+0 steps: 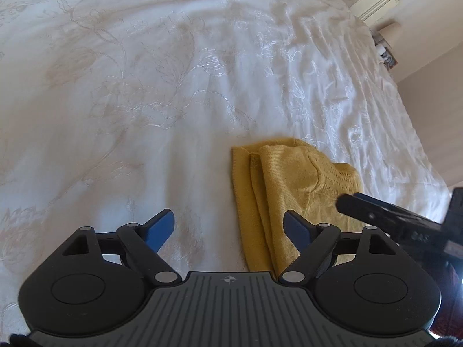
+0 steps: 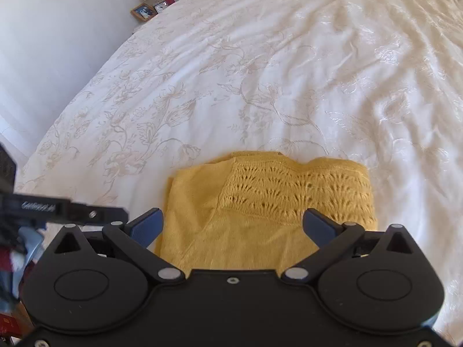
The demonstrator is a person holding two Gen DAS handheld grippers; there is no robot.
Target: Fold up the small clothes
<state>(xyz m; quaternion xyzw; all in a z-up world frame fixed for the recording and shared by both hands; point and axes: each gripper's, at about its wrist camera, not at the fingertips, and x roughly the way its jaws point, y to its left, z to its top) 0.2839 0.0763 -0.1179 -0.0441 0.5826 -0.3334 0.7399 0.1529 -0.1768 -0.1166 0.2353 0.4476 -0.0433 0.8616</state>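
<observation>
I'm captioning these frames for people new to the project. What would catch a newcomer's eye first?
The folded yellow knit garment, lying near the front edge of the white embroidered bedspread, stands out most. Both tools frame it with jaws open and nothing between them: the right gripper right over it, the left gripper at its left edge. Picture frames sit beyond the bed's far corner.

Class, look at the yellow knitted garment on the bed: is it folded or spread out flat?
Folded: the yellow garment lies as a compact rectangle with layered edges stacked along one side.
</observation>
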